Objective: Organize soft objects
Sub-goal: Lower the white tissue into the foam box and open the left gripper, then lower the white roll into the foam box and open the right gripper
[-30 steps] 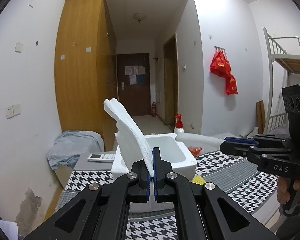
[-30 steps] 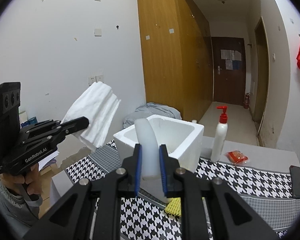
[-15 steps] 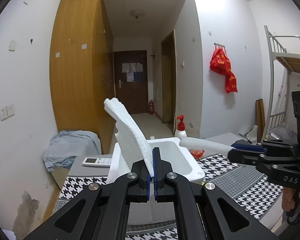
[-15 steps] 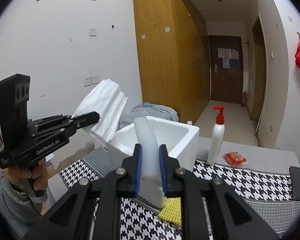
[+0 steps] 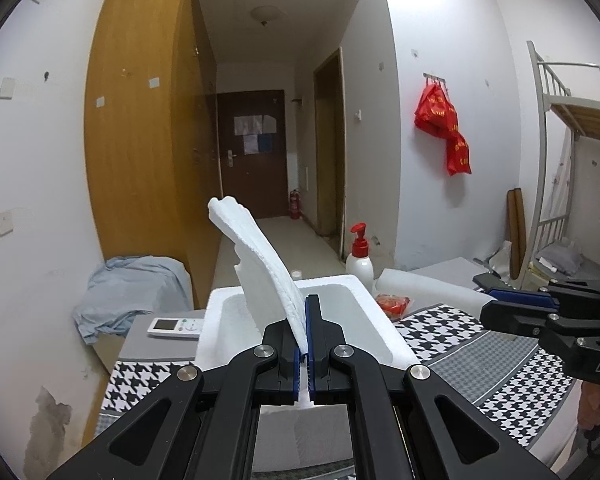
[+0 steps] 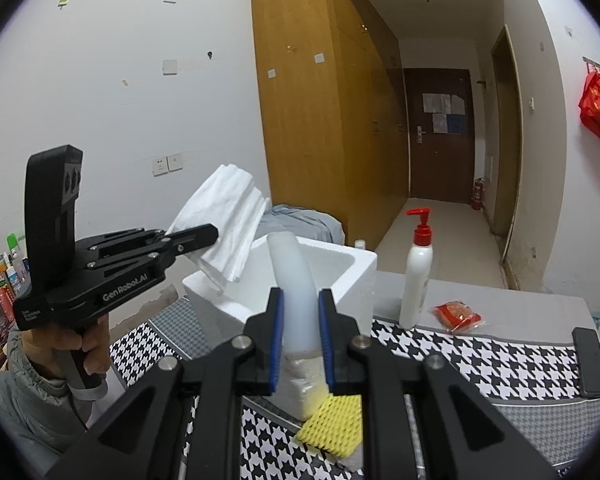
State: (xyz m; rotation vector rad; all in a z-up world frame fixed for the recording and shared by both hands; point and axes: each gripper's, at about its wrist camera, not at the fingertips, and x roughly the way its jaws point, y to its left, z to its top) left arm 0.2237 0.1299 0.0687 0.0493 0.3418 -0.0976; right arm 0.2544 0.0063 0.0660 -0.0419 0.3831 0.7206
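From the left wrist camera, the left gripper has its fingers squeezed tight on a folded white cloth, held up over the white foam box on the table. From the right wrist camera, the right gripper has its fingers pressed on a soft white foam roll, in front of the box. A yellow foam net lies on the table below. A pump bottle stands nearby.

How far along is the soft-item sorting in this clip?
Nothing visibly packed: the foam box interior that shows looks empty. In hand: left tool clamps a white foam sheet; right tool grips a foam tube. Left: both, plus the yellow mesh sleeve on the table.
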